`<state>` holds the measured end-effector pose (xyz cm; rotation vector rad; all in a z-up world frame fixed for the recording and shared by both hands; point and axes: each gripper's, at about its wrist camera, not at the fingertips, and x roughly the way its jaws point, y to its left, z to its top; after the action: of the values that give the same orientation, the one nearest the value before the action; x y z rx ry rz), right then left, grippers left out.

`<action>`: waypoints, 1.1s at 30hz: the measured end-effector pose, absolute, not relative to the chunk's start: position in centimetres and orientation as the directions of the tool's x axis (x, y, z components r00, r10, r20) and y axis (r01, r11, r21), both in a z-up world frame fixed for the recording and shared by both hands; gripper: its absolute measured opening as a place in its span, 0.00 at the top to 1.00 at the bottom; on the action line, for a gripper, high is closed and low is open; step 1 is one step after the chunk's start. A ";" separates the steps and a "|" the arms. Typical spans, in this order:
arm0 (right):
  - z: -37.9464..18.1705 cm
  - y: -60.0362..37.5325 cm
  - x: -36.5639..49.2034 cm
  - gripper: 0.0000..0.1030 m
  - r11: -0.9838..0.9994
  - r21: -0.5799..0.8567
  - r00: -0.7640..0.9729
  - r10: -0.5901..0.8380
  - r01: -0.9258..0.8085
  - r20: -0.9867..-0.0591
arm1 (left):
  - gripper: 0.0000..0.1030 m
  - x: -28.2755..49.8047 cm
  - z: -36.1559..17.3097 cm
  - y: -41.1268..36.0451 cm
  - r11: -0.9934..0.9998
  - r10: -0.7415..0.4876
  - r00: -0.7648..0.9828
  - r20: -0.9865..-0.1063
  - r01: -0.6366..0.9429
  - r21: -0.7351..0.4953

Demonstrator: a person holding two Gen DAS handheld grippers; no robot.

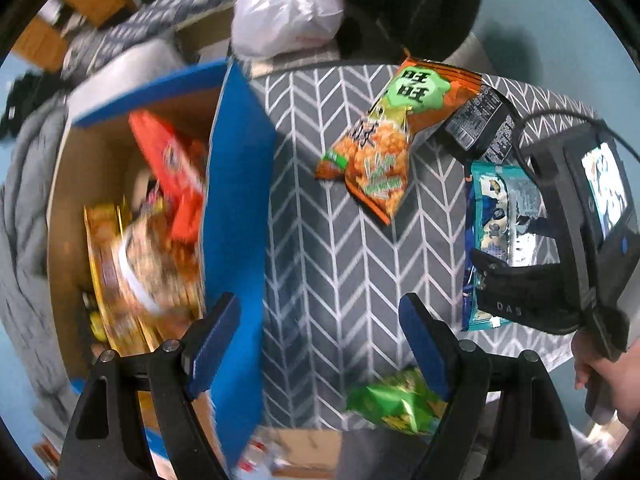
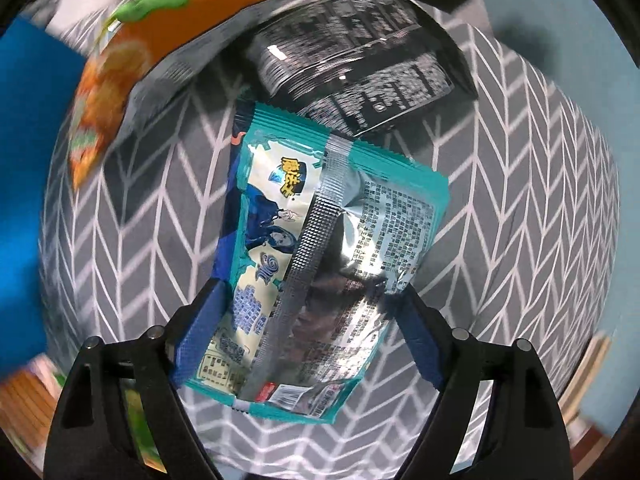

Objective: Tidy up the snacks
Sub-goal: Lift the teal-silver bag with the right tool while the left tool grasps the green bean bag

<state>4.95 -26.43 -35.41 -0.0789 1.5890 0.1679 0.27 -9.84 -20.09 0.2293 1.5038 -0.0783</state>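
A teal snack packet lies flat, back side up, on the grey herringbone cloth. My right gripper points down over it, jaws wide, one pad at each long edge; the packet shows no crumpling. A black packet overlaps its far end and an orange bag lies to the left. In the left wrist view my left gripper hangs open over bare cloth beside the blue-walled box of snacks. The orange bag, black packet, teal packet and a green packet lie on the cloth.
The box holds a red bag and several yellow packs. A white plastic bag and dark clutter stand behind the table. A hand holds the right gripper's handle at the table's right edge.
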 end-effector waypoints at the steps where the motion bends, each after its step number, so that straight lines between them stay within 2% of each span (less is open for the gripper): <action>1: -35.4 -26.4 4.5 0.22 0.979 0.058 -0.022 0.055 -0.195 -0.998 | 0.20 -0.1 -20.0 -9.8 0.981 0.084 0.059 -0.995 0.168 0.093; 4: -35.5 -26.6 3.2 0.23 0.939 0.055 -0.007 0.056 -0.339 -0.998 | 0.20 -2.0 -20.0 -9.5 0.998 0.037 0.014 -0.999 0.055 0.037; 8: -35.7 -27.6 1.5 0.23 0.861 0.049 0.013 0.065 -0.506 -0.998 | 0.20 -4.1 -20.7 -9.3 0.996 0.027 -0.017 -0.999 -0.079 0.029; 12: -35.5 -29.2 -0.5 0.27 0.793 0.055 0.014 0.080 -0.607 -0.997 | 0.20 -6.5 -21.7 -8.4 0.962 0.000 -0.052 -0.999 -0.272 0.014; 19: -34.4 -31.7 -2.9 0.28 0.678 0.046 0.016 0.085 -0.733 -0.996 | 0.20 -9.7 -23.2 -6.7 0.839 -0.083 -0.055 -0.995 -0.543 -0.040; 22: -34.7 -30.0 -2.6 0.28 0.667 0.041 0.007 0.069 -0.744 -0.998 | 0.20 -10.9 -23.9 -6.4 0.778 -0.121 -0.042 -0.992 -0.625 -0.068; 25: -35.0 -29.6 -1.5 0.22 0.722 0.072 -0.044 0.057 -0.689 -0.997 | 0.20 -11.6 -24.6 -6.1 0.730 -0.157 -0.029 -0.987 -0.676 -0.096; 33: -36.0 -30.0 0.4 0.19 0.824 0.086 -0.075 0.053 -0.560 -0.996 | 0.20 -11.9 -27.7 -6.3 0.709 -0.196 -0.069 -0.978 -0.699 -0.093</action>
<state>0.35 -30.01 -35.96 -0.4140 1.5757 0.5304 -11.93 -6.29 -27.73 -0.7393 1.6225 0.4829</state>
